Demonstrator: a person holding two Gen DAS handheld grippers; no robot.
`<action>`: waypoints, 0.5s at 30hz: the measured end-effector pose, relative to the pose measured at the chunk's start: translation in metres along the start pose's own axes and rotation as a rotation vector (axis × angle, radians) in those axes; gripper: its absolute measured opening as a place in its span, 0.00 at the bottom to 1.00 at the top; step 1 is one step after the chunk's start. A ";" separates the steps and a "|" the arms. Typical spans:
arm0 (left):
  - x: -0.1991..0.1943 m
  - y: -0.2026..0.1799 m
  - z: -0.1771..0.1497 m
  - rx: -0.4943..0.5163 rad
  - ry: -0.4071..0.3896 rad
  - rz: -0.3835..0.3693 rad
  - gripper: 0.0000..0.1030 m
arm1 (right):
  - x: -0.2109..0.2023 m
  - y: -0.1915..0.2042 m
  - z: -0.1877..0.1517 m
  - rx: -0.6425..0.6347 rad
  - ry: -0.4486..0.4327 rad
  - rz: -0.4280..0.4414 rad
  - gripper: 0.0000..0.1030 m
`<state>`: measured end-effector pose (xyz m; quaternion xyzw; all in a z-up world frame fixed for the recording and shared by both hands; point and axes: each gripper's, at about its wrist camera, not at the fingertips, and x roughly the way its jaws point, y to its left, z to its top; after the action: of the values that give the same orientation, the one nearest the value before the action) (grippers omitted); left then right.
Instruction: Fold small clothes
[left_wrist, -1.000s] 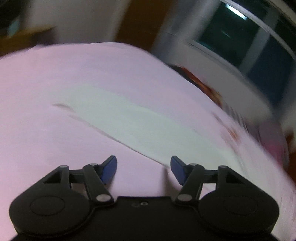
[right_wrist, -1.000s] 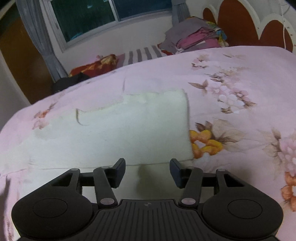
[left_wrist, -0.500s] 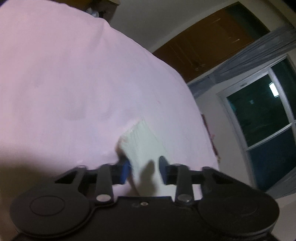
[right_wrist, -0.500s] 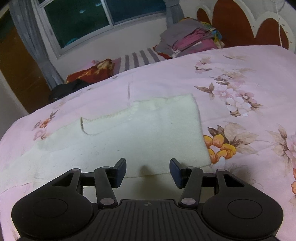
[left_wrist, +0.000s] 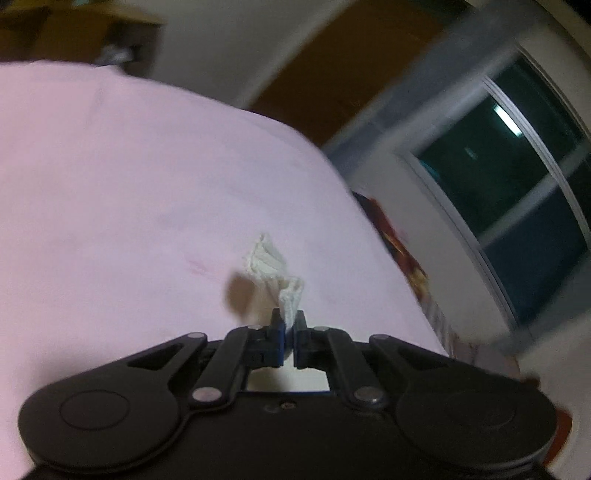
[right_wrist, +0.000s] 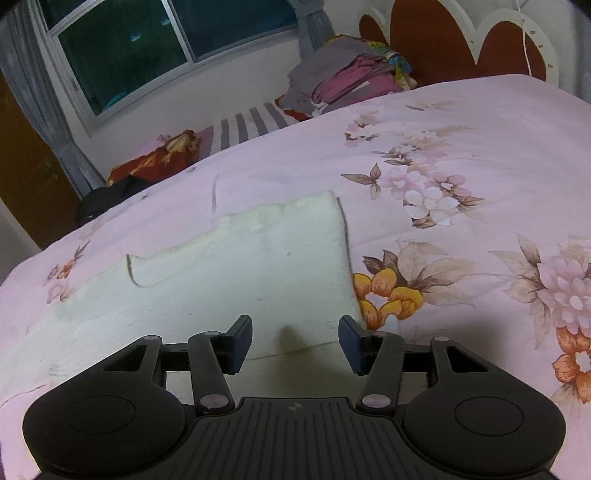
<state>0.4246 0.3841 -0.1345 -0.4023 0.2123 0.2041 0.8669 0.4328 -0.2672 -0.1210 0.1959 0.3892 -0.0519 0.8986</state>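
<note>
The left claw (left_wrist: 290, 325) is pinched tight on a bunched corner of the cream garment (left_wrist: 275, 266), having just closed on it; the fabric stands up in a small crumpled peak above the pink bedspread (left_wrist: 129, 203). That view is blurred, and shows only this corner of the cloth.

The right claw (right_wrist: 295, 341) stands partly apart with nothing between its pads, poised just over the near edge of the same cream garment (right_wrist: 240, 266), which lies spread flat on the floral bedspread (right_wrist: 461, 184). Its left end runs out of view.

Only the right wrist view shows what lies beyond: a stack of folded clothes (right_wrist: 351, 81) by the headboard (right_wrist: 443, 40), a striped pillow (right_wrist: 247, 125) and a window (right_wrist: 147, 48).
</note>
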 end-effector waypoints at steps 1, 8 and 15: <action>0.001 -0.019 -0.008 0.085 0.011 -0.009 0.04 | -0.001 0.000 0.000 0.001 -0.002 0.001 0.51; 0.002 -0.155 -0.104 0.476 0.156 -0.210 0.04 | -0.008 -0.008 0.000 0.006 -0.007 0.018 0.51; -0.003 -0.243 -0.225 0.644 0.343 -0.328 0.04 | -0.022 -0.026 0.000 0.024 -0.018 0.025 0.51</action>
<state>0.5032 0.0636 -0.1162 -0.1669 0.3399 -0.0841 0.9217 0.4110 -0.2928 -0.1133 0.2110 0.3780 -0.0472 0.9002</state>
